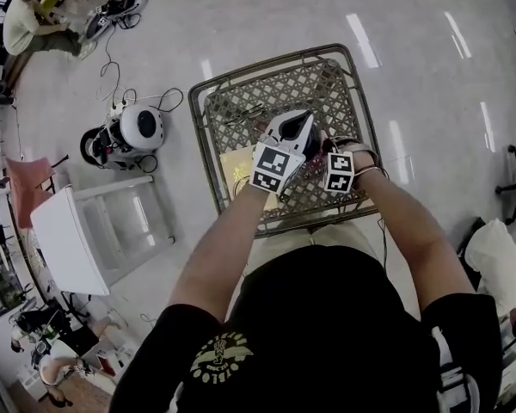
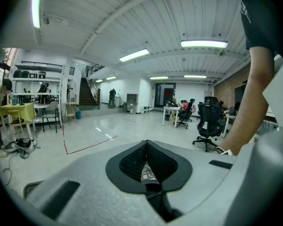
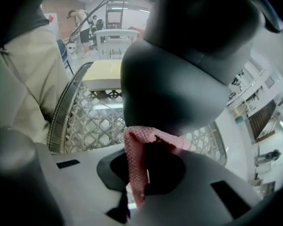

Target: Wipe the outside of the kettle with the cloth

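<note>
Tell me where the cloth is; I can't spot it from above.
In the right gripper view, the pink cloth is pinched in the right gripper, its top against the kettle just above it.

Head view: from above the person, looks steeply down on the table [image 1: 267, 89], whole top in frame. Right gripper view: low over the near edge, angled down, faces the table's left edge, almost against the kettle [image 3: 179, 69], which blocks most of it. It shares lattice top and kettle with head view. Left gripper view: nearly level, looks far out across the floor [image 2: 99, 131], and shares only floor and red tape line [image 2: 87, 144] with head view.
</note>
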Available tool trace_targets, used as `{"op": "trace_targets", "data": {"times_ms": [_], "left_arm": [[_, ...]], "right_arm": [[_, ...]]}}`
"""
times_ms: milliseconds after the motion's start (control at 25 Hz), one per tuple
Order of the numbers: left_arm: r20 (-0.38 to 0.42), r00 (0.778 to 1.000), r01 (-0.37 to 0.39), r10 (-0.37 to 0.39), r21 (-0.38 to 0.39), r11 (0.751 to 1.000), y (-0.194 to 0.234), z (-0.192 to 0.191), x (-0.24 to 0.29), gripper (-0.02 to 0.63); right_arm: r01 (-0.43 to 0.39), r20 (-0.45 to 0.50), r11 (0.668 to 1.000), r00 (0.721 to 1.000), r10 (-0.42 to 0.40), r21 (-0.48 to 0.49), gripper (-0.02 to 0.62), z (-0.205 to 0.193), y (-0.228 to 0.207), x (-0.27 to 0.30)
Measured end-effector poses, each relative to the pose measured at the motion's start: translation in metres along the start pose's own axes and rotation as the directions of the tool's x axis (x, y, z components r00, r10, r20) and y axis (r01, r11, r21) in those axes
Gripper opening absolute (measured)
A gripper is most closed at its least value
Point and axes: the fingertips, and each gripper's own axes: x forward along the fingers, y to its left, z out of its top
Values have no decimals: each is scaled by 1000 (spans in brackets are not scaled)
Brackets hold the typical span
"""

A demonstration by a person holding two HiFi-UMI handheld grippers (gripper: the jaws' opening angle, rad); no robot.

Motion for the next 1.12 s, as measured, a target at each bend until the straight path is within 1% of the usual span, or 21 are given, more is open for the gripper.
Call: {"op": "trace_targets", "data": {"times_ms": [120,240,400,520,800,960,1120], "left_arm": [[-3,1000,5,-5,-4,1000,0,-2,1,5],[0,1000,1,-1,-7,1000,0,-1,-1,5],[0,1000,7,-7,-7,1000,-2,3,-2,5],[3,1000,11,-11,-11,1000,-1,1,-3,5],[-3,1000,11,-11,-24,1000,-1,0,-2,5],[-4,1000,7,-7,-25,1000,1,-1,-3,5],[-3,1000,10,-10,-27,1000,2,1,-3,5]], "right_arm": [[29,-30,996,999,-31,-80,18,-6,-17,1],[41,-47,989,998,-49,-145,18,-8,-25,4],[57,-58,983,996,-68,-173,18,-11,-31,6],[47,-68,987,996,-59,-156,18,-10,-25,10],[17,-44,999,999,-20,-49,18,-5,0,10],[-7,-25,1000,1000,7,2,18,5,21,15],[-43,13,999,999,43,27,18,22,44,16]]}}
